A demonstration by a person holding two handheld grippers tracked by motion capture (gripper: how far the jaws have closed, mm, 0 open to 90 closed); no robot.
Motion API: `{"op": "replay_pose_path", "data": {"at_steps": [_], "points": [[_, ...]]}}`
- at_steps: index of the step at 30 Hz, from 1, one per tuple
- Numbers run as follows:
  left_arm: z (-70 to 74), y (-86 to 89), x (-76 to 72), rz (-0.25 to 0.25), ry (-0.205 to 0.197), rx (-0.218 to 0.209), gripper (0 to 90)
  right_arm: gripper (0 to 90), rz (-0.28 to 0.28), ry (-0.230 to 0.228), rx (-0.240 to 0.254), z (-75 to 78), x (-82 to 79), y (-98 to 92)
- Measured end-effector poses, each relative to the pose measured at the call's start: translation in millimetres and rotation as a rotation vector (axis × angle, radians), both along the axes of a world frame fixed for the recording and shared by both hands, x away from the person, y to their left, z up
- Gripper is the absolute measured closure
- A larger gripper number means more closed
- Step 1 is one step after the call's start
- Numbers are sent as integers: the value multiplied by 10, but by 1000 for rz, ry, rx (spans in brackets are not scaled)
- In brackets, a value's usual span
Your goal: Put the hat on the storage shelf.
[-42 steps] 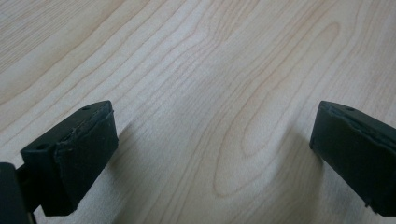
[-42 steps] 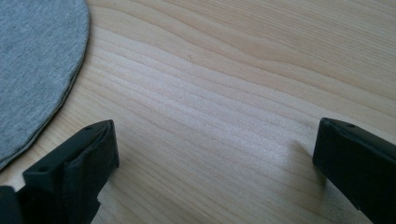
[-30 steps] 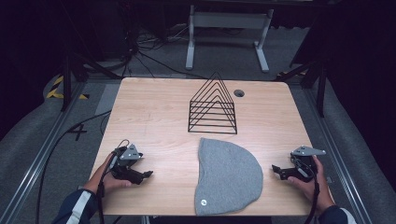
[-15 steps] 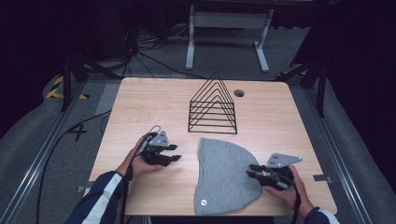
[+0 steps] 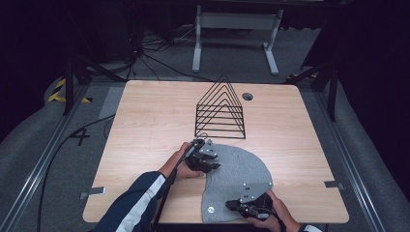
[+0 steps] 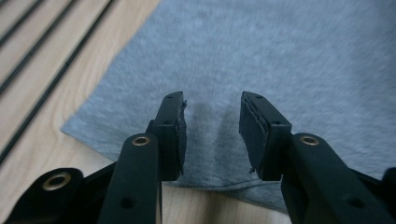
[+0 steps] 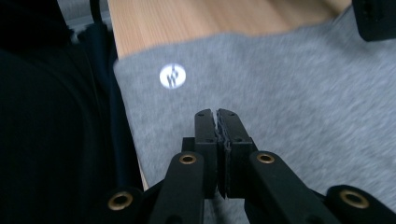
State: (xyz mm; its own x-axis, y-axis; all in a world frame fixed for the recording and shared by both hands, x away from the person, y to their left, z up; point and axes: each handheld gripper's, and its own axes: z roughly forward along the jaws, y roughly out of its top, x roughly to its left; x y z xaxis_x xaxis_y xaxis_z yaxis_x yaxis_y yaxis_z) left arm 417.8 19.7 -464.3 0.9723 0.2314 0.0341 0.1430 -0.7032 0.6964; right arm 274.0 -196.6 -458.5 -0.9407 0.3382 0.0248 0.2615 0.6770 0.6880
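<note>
Grey beanie [image 5: 237, 179], left claw [image 5: 209, 166] half-open over it, right claw [image 5: 235, 206] closed

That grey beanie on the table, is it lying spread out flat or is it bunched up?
Mostly flat. The grey beanie lies spread on the wooden table, with only a small pucker between the left gripper pads.

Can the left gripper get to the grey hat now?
Yes, it looks so: the left gripper is already over the grey hat near its edge, with its jaws apart either side of the cloth and nothing between.
</note>
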Motion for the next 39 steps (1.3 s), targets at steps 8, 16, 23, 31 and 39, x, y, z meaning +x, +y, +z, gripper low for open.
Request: {"op": "replay_pose_path", "data": {"at_steps": [8, 16, 23, 31, 39], "points": [[52, 234, -196, 11, -12, 76, 638, 886, -71, 2, -23, -1, 92, -206], [55, 401, -624, 37, 25, 89, 652, 880, -198, -53, -71, 27, 310, -355], [55, 289, -892, 20, 42, 90, 679, 885, -271, -100, -99, 33, 586, -369], [58, 191, -1053, -7, 51, 65, 578, 751, -298, -100, -93, 44, 811, -416], [213, 686, -602, 297, -26, -18, 325, 479, -341, -91, -69, 136, 985, -488]]}}
